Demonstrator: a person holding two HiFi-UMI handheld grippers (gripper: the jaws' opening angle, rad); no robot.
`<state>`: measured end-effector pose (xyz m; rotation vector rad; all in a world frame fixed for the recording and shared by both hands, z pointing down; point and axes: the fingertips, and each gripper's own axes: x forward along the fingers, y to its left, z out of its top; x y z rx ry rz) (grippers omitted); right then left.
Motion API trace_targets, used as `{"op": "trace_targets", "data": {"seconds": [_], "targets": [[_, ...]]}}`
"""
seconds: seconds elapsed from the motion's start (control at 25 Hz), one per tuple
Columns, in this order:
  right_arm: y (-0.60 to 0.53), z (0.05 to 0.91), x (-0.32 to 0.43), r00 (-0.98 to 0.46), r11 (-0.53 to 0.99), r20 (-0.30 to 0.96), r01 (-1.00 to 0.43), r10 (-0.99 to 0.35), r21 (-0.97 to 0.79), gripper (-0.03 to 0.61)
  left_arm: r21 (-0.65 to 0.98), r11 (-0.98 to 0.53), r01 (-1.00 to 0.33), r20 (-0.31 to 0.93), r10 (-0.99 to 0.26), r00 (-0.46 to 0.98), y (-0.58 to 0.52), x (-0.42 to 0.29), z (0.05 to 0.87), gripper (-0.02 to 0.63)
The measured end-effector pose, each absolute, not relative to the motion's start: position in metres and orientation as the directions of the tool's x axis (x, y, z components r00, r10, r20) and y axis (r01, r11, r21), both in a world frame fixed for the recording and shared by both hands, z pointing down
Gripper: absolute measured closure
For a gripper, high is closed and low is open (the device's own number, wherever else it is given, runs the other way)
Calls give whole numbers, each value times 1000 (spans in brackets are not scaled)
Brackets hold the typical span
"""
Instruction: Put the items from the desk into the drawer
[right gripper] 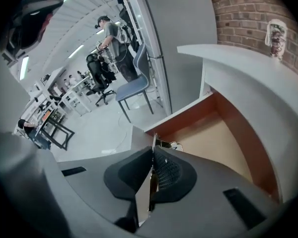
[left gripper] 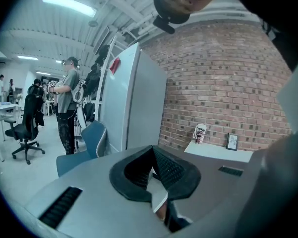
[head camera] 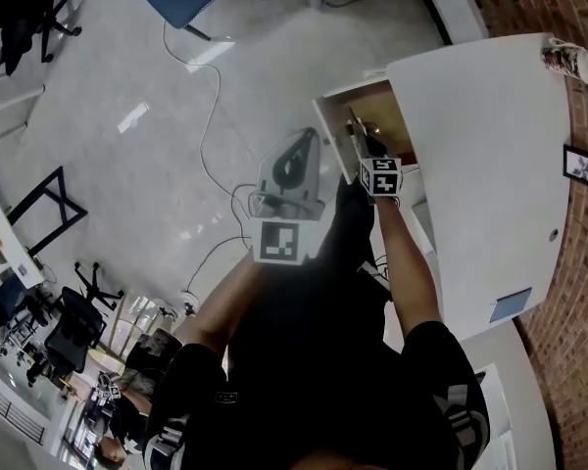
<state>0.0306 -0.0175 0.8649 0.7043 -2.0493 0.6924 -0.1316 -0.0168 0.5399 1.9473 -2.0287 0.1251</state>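
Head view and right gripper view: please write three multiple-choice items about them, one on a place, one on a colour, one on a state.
1. Where does the patterned cup stand?
A. on a chair seat
B. on the desk, beside the brick wall
C. on the floor

2. What colour is the inside of the drawer?
A. blue
B. black
C. light wooden brown

3. How is the right gripper?
A. wide open and empty
B. shut on a thin flat item
C. shut on the cup

Answers:
1 B, the cup stands at the desk's far corner by the bricks.
2 C, its floor looks tan and its walls brown.
3 B, the pads press a thin sheet that sticks out past their tips, above the open drawer.
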Motion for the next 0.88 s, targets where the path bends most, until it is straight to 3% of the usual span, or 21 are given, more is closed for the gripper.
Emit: {"op": "trace_targets", "data": {"seconds": [0.4,0.88], "targets": [[-18,945,48,-427,659,888,-719,-169,-220,568,149,88,-985,337,-941,-33,-17,-128,582,614],[-5,985,69,-313,573,944,-795,-108,-198,566,155,94,-983,365,-930,-32,-16,-127,594,614]]}}
